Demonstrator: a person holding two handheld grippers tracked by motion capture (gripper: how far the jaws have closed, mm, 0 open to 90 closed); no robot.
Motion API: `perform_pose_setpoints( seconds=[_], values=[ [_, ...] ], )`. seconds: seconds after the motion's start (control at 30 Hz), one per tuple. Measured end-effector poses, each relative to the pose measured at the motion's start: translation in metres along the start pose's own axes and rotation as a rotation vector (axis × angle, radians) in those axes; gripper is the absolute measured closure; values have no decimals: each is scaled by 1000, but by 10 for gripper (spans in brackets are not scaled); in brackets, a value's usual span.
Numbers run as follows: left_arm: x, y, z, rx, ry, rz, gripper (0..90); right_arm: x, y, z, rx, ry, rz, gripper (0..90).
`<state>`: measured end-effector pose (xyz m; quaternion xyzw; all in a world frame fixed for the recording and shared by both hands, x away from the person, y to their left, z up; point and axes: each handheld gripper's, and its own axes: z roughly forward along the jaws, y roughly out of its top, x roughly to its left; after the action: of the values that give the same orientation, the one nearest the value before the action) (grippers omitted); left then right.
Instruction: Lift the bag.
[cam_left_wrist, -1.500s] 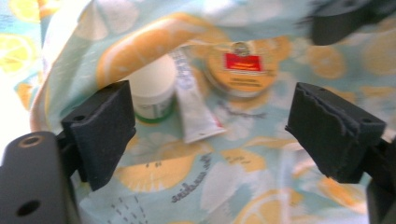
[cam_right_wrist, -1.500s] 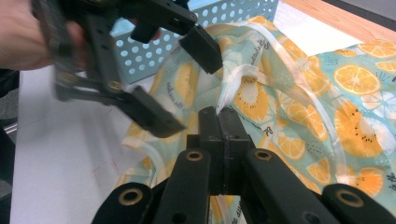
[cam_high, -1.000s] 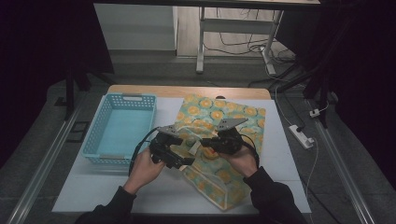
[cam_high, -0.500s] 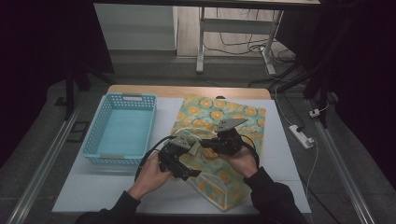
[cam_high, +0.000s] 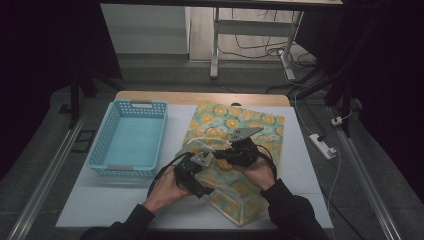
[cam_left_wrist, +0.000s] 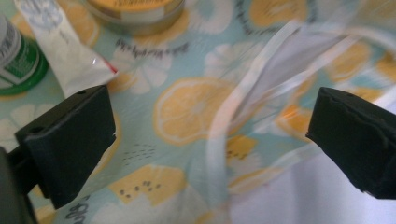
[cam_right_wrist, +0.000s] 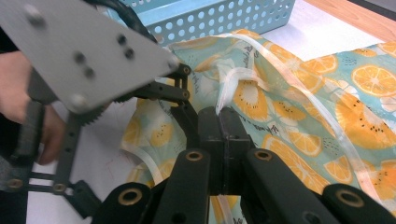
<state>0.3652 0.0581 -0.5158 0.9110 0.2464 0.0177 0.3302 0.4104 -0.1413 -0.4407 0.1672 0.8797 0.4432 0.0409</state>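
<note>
Right gripper (cam_right_wrist: 223, 122) is pinching the bag (cam_high: 235, 150) rim, jaws fully closed, holding steady. Left gripper (cam_high: 196, 169), jaws wide, has been descending toward the open mouth, probably to reach the items inside the bag on the table (cam_high: 310, 165).

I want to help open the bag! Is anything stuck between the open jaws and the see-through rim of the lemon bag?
Nothing visible. The left gripper has its jaws open on both sides of the bag's clear rim, with only air between. The right gripper already pinches that rim.
</note>
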Motion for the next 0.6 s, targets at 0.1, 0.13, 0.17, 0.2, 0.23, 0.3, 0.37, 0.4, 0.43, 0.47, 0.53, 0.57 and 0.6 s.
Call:
perform_pose_setpoints(
  seconds=[0.1,0.13,0.17,0.2,0.23,0.3,0.37,0.4,0.43,0.47,0.53,0.57,0.6],
  values=[
    [0,-2,5,29,24,26,50,0,0,0,2,0,-1,900],
    [-1,-3,6,43,38,35,76,0,0,0,3,0,-1,900],
    [-2,-3,8,68,55,49,106,0,0,0,3,1,0,900],
    [-3,-3,10,88,65,60,152,0,0,1,3,2,-2,900],
    [-4,-4,11,94,69,68,212,-1,-1,1,3,2,-2,900],
    [-2,-4,9,90,70,51,258,-1,-1,1,3,3,-2,900],
    [0,-4,6,88,71,48,397,-1,-1,1,4,3,0,900],
    [1,-4,5,85,68,43,471,-1,-1,1,5,4,0,900],
    [2,-4,5,82,70,36,526,0,-1,2,7,4,-2,900],
    [2,-4,4,83,66,35,578,0,-1,2,6,5,-2,900],
    [1,-4,4,86,62,41,678,0,-1,3,9,6,-3,900],
    [0,-3,4,92,57,44,738,0,-1,3,8,7,-3,900],
    [-1,-2,5,97,59,44,786,0,-1,3,10,8,-3,900]
  ],
)
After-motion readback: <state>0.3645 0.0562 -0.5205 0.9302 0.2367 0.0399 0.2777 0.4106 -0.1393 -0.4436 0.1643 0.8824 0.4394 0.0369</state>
